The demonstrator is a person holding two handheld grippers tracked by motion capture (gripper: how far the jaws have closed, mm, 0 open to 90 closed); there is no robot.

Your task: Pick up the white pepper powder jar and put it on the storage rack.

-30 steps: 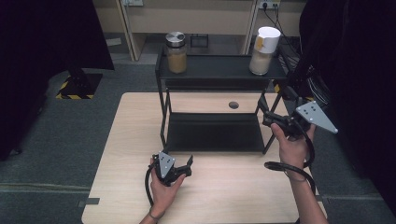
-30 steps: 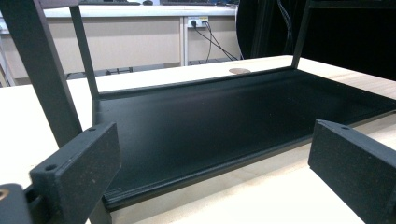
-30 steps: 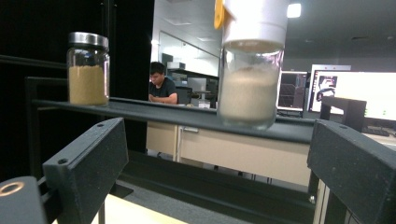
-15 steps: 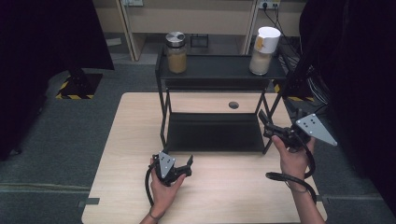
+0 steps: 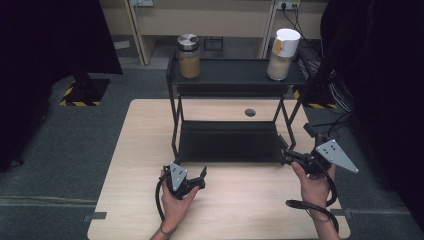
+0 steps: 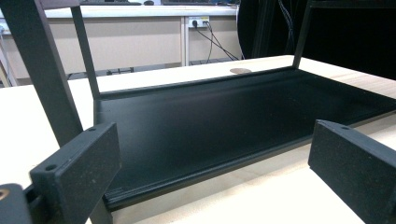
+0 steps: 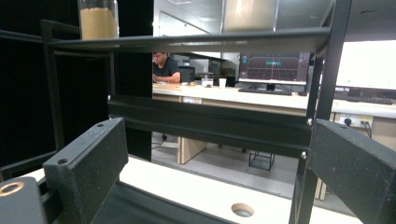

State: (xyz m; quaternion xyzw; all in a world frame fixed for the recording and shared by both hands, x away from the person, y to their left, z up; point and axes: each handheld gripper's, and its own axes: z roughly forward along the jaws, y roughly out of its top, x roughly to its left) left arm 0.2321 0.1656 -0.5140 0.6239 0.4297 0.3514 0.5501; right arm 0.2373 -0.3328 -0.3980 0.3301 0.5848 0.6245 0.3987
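Note:
A black two-tier rack point(image 5: 235, 75) stands on the wooden table point(image 5: 140, 130). Its top shelf carries a glass jar of tan powder point(image 5: 189, 56) at the left and a white-lidded container point(image 5: 282, 54) at the right. The lower shelf point(image 5: 227, 141) is bare. My left gripper point(image 5: 203, 178) rests in a hand just in front of the rack's front left corner, jaws open on nothing; its view looks across the lower shelf point(image 6: 224, 116). My right gripper point(image 5: 286, 154) hovers at the rack's front right corner, open and holding nothing. The jar point(image 7: 98, 18) shows high up in the right gripper view.
A round hole point(image 5: 250, 112) pierces the table behind the rack. The rack's thin legs point(image 5: 174, 125) stand at each corner. Black curtains flank the table, and cables point(image 5: 330, 105) lie on the floor at the right. A person sits at a distant desk point(image 7: 164, 67).
My right gripper has dropped lower and come nearer the table's front, to the rack's front right corner. The left gripper has stayed put.

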